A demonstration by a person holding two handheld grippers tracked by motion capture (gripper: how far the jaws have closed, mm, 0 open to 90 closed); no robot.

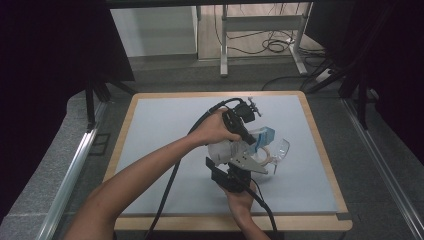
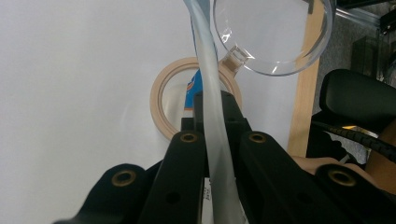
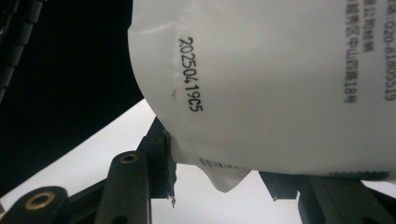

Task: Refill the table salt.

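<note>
- Grey mat (image 1: 165, 150) covers the wood-edged table, dark curtains at both sides.
- Left gripper (image 2: 215, 122), jaws pressed together, pinches the white pouch's (image 1: 224, 150) top seam, which runs up between them.
- Right gripper (image 3: 219, 163), jaws half spread, grips the pouch's body.
- Pouring too fast could overshoot the clear glass bowl (image 2: 273, 35) at one o'clock, beside the tape ring (image 2: 164, 105).

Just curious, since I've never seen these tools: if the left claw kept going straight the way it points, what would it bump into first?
Probably the tan ring lying on the white table mat; depth is hard to judge.
</note>
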